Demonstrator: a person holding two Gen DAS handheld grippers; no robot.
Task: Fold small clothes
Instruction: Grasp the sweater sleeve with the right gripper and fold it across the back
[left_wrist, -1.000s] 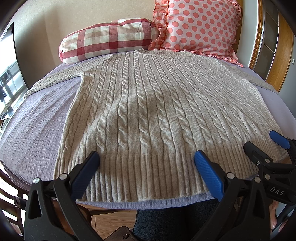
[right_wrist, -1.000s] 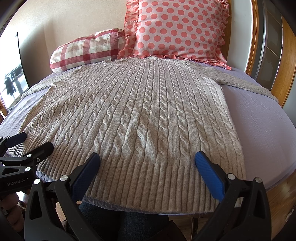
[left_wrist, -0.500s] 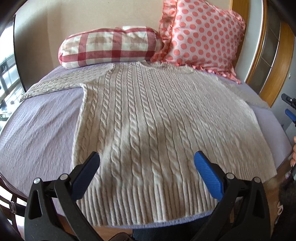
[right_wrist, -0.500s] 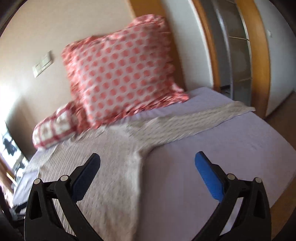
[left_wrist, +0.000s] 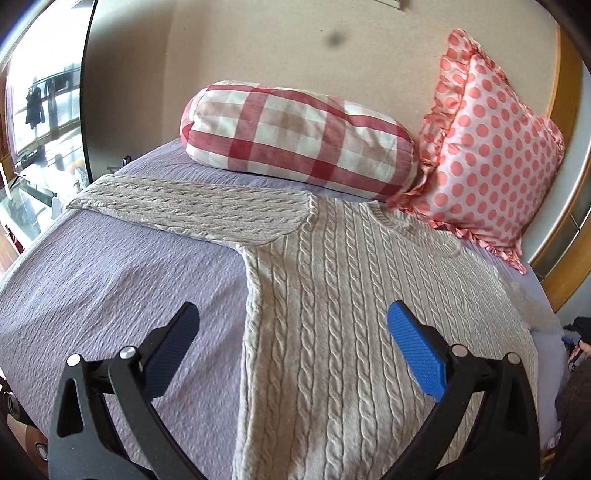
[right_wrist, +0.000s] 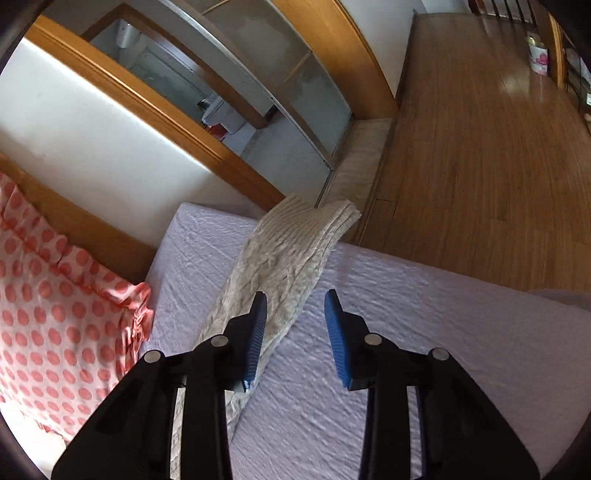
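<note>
A beige cable-knit sweater (left_wrist: 332, 314) lies flat on a lilac bedspread (left_wrist: 110, 295), its left sleeve (left_wrist: 184, 210) stretched out toward the bed's left edge. My left gripper (left_wrist: 291, 332) is open and empty, hovering over the sweater's left side seam below the armpit. In the right wrist view the right sleeve (right_wrist: 284, 254) runs to the bed's right edge, its cuff (right_wrist: 332, 214) at the edge. My right gripper (right_wrist: 295, 325) is partly open, above the sleeve's near edge, holding nothing.
A red-checked bolster pillow (left_wrist: 295, 136) and a pink polka-dot cushion (left_wrist: 487, 155) stand at the head of the bed; the cushion also shows in the right wrist view (right_wrist: 55, 332). A wooden floor (right_wrist: 480, 147) and a wood-framed sliding door (right_wrist: 258, 92) lie beyond the bed's right side.
My left gripper moved forward from the hem to the left armpit area. My right gripper swung right to the right sleeve and its jaws narrowed.
</note>
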